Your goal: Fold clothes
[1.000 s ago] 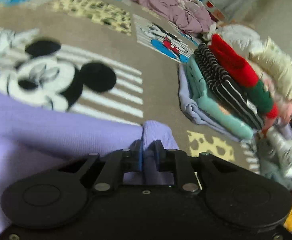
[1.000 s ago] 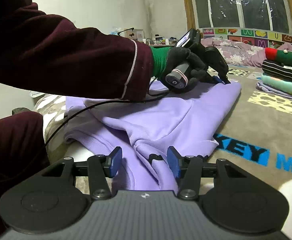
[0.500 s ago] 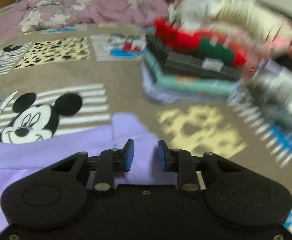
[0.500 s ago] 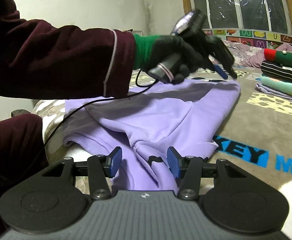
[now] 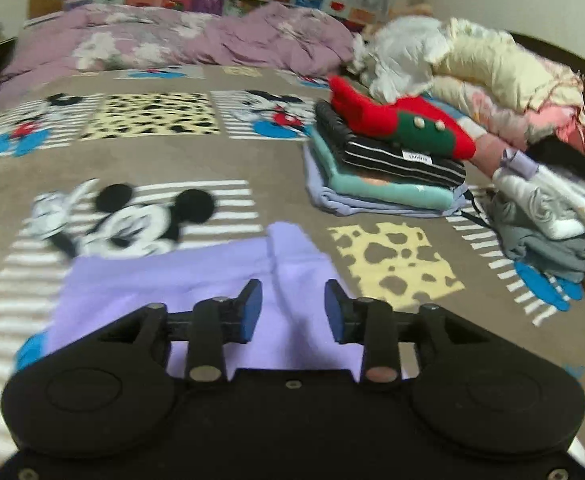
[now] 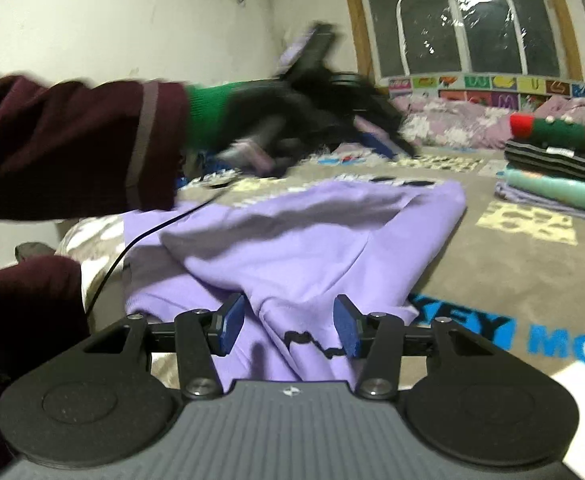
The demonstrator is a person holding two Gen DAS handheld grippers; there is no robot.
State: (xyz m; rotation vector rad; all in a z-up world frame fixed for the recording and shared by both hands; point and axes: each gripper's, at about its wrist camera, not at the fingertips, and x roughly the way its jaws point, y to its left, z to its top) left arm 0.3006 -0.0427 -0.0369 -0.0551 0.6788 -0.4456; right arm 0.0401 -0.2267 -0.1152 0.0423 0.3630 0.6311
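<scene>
A brown blanket (image 5: 220, 160) with cartoon mouse pictures and spotted yellow squares covers the bed, and a crumpled pink quilt (image 5: 180, 40) lies along its far edge under the window. On the blanket, close to the person, lies the task's thing, a lilac sweatshirt (image 6: 312, 240), partly folded, with one smooth layer turned over the lower part. Farther away, on the right side of the bed, stands a stack of folded clothes (image 5: 388, 160): a red and green knitted piece on top, a black striped one under it, then a mint one and a pale blue one at the bottom. Behind and beside the stack is a loose heap of unfolded clothes (image 5: 492, 72). A dark red sleeve (image 6: 72, 148) reaches across the right wrist view, and its gloved hand holds the left gripper (image 5: 288, 308) in the air above the sweatshirt; its jaws are opening, and they hold nothing, the lilac cloth is only seen below them. The right gripper (image 6: 288, 326) is low over the near edge of the sweatshirt; its fingers are spread, a fold of the cloth rises between them, but the pads do not press it.
</scene>
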